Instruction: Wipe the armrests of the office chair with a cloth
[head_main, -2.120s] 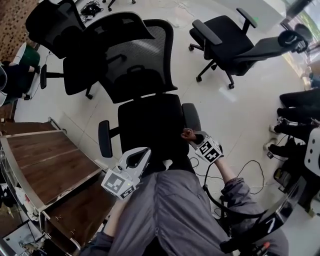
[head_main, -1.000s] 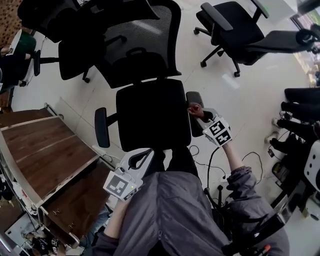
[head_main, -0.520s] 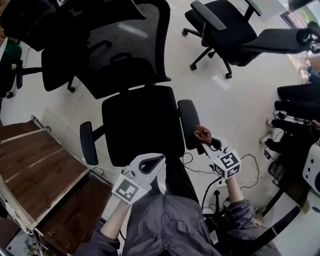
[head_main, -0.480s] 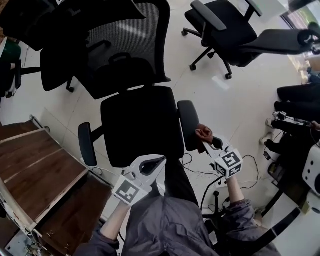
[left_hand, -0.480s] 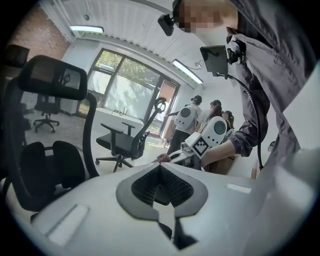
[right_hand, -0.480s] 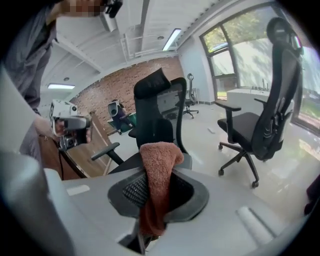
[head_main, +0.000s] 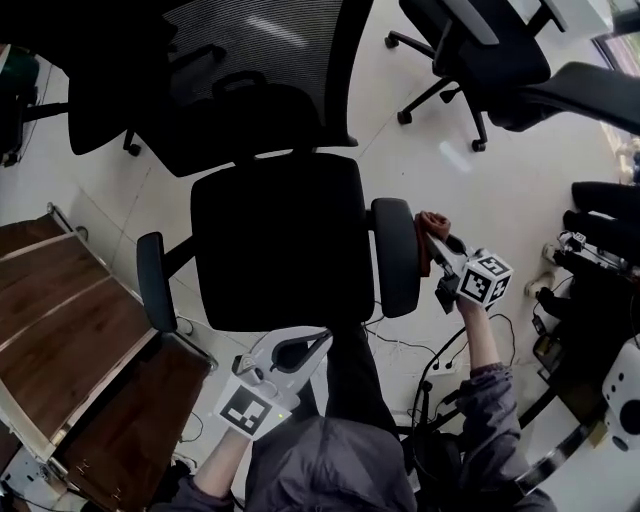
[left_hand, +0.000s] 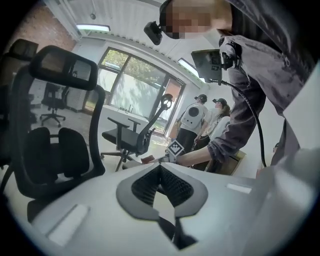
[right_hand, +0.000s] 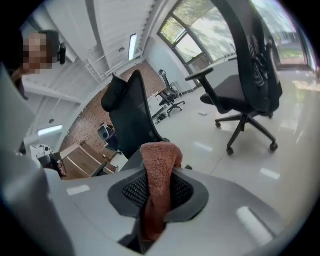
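Observation:
A black office chair (head_main: 280, 240) stands in front of me, with its right armrest (head_main: 395, 255) and left armrest (head_main: 155, 282) both in the head view. My right gripper (head_main: 432, 235) is shut on a reddish-brown cloth (head_main: 430, 226) at the outer side of the right armrest, about halfway along it. Whether the cloth touches the pad I cannot tell. In the right gripper view the cloth (right_hand: 160, 170) bulges up between the shut jaws. My left gripper (head_main: 300, 347) hangs at the seat's front edge. Its jaws (left_hand: 161, 167) are shut with nothing between them.
More black office chairs stand at the back right (head_main: 480, 50) and back left (head_main: 110, 90). A wooden desk (head_main: 60, 310) is at my left. Cables (head_main: 400, 345) lie on the pale floor under the right armrest. People (left_hand: 200, 120) stand at the right.
My right gripper has carried the cloth from the armrest's near end forward along its outer side. The left gripper has stayed by the seat's front edge.

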